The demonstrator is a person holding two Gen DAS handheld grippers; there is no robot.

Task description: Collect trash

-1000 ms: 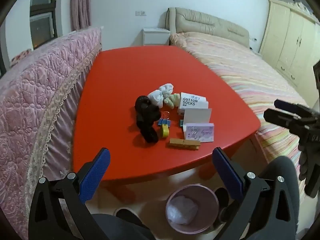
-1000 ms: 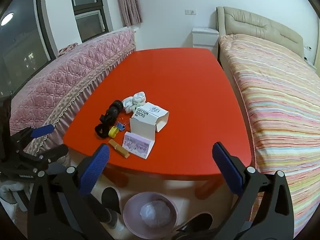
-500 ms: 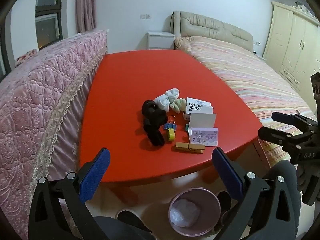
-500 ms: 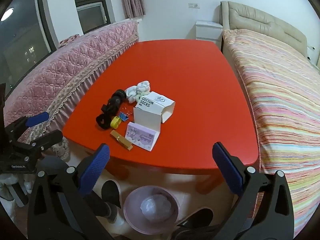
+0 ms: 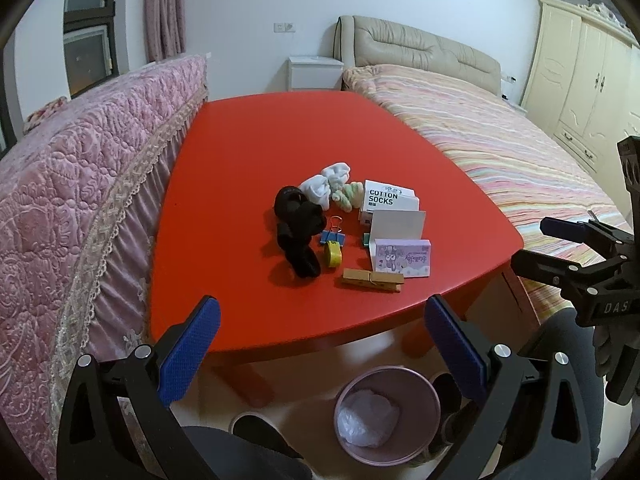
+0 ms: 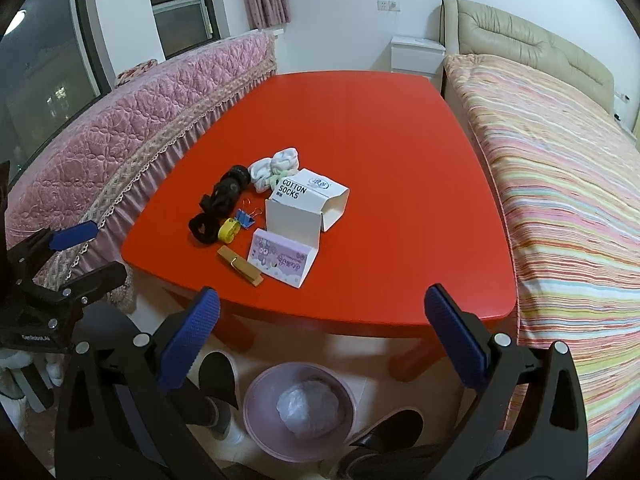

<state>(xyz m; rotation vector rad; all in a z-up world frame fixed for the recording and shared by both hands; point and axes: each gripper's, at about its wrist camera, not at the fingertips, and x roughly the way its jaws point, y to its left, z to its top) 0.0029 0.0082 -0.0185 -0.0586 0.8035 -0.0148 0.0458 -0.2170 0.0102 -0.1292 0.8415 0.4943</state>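
My left fingers (image 5: 318, 354) stand wide apart and hold nothing; both blue pads hang short of the near edge of the tabletop (image 5: 256, 152), touching nothing. My right fingers (image 6: 318, 354) are equally wide and empty, also short of that edge.

Edges: the red tabletop has rounded near corners. A pink quilted sofa (image 5: 60, 208) runs close along its 9 o'clock side. A striped bed (image 6: 560, 184) lies close along the 3 o'clock side. A white nightstand (image 6: 416, 56) stands beyond the far edge at 12 o'clock.

Open room: the far half of the tabletop and its right portion in the right view are bare. All items sit in one cluster toward the near edge.

Cluster, left view: black socks (image 5: 298, 230) at the cluster's 9 o'clock; white socks (image 5: 326, 186) at 12 o'clock, with a pale green roll (image 5: 347, 197) just beside. The open sock box (image 5: 390, 204) lies at 2 o'clock. A purple packet (image 5: 402, 258) leans by the box flap at 4 o'clock. A blue clip (image 5: 333, 234) and a yellow roll (image 5: 332, 254) sit at centre. A wooden peg (image 5: 372, 280) lies at 6 o'clock, nearest the edge.

The pink bin (image 6: 300, 412) stands on the floor below the near edge, between my two pairs of fingers, with crumpled white plastic inside. Dark shoes (image 6: 218, 376) flank it.
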